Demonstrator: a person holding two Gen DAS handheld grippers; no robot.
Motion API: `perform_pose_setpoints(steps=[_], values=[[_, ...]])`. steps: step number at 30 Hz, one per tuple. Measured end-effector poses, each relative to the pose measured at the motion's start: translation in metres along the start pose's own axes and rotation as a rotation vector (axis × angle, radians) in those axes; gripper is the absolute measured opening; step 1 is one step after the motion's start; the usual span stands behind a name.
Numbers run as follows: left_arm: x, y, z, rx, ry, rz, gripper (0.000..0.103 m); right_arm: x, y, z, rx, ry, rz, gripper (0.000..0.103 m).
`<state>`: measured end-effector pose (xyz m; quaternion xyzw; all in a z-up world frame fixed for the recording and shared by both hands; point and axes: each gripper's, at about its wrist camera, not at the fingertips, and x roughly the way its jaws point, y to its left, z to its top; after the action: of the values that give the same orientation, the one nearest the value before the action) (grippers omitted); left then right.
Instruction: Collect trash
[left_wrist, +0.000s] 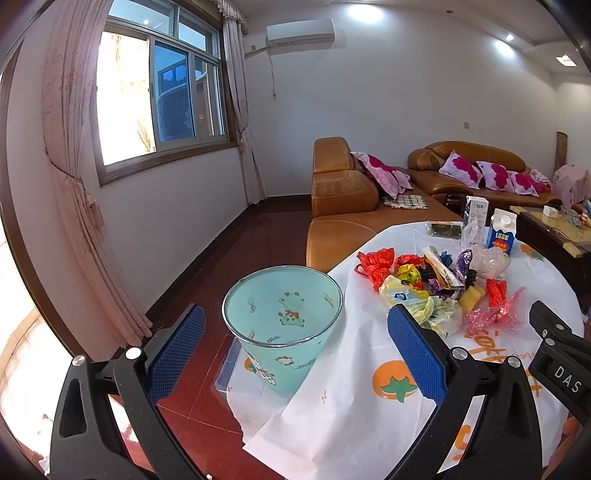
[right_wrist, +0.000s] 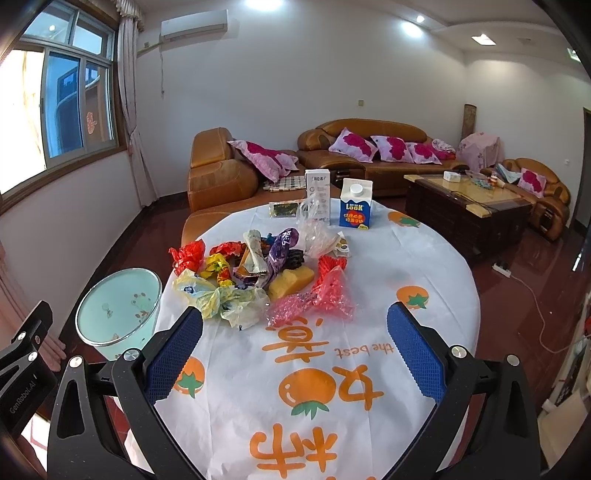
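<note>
Both tongs, left gripper (left_wrist: 295, 347) and right gripper (right_wrist: 295, 347), gape wide and empty; I'd pinch the light, crinkly yellow bag (right_wrist: 221, 299) at its bunched middle.

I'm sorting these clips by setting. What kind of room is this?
Most likely a home living room: brown leather sofas with floral cushions, a wooden coffee table, and a wall air conditioner. Wrappers lie on a round table beside a bin.
</note>
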<state>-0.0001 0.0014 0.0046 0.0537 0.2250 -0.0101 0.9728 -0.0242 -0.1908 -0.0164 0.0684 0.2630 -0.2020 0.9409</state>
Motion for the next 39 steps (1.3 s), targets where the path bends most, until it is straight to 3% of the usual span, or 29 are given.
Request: perform_pose_setpoints(steps=[39], values=[[-0.0012, -0.0011, -0.0004, 0.008, -0.006, 0.0, 0.097, -0.0007, 0.0016, 0.0002, 0.0, 0.006, 0.009, 0.098]])
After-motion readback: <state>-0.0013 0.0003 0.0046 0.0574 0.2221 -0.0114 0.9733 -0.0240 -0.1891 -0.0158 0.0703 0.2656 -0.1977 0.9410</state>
